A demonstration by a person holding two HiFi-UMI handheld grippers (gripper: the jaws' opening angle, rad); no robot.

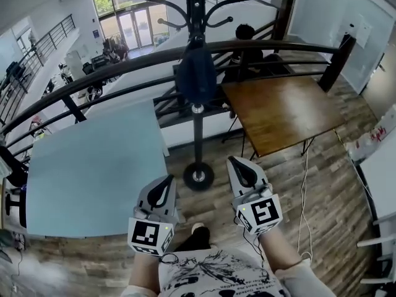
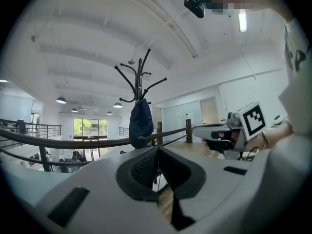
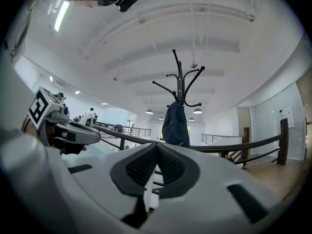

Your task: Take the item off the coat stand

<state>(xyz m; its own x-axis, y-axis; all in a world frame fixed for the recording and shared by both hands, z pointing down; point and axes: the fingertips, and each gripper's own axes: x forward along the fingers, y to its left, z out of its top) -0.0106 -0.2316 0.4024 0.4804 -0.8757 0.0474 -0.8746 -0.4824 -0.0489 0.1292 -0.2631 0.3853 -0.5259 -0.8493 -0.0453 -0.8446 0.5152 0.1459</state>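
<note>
Straight ahead at twelve o'clock in the head view, a black coat stand [image 1: 198, 135] with curved hooks, its round base on the wood-plank floor [image 1: 322, 190]. Hung from the upper part of its pole, a dark blue bag [image 1: 197, 73], drooping against the pole and in front of the black railing [image 1: 297, 42]. Not yet touched by either tool. Low in that view, well short of the stand, the left gripper [image 1: 167, 180] at about seven o'clock and the right gripper [image 1: 233, 161] at about five, side by side, both pointing toward the base. Left claw narrow, pads pressed together, nothing between them. Right claw likewise closed tight, pads meeting, empty. In the left gripper view, bag at eleven o'clock above the closed tips, right gripper off at three o'clock. In the right gripper view, bag at twelve o'clock just over the tips, left gripper at nine. At two o'clock of the stand in the head view, a brown wooden table [image 1: 284, 110]; at eight o'clock, a pale blue tabletop [image 1: 93, 172].
</note>
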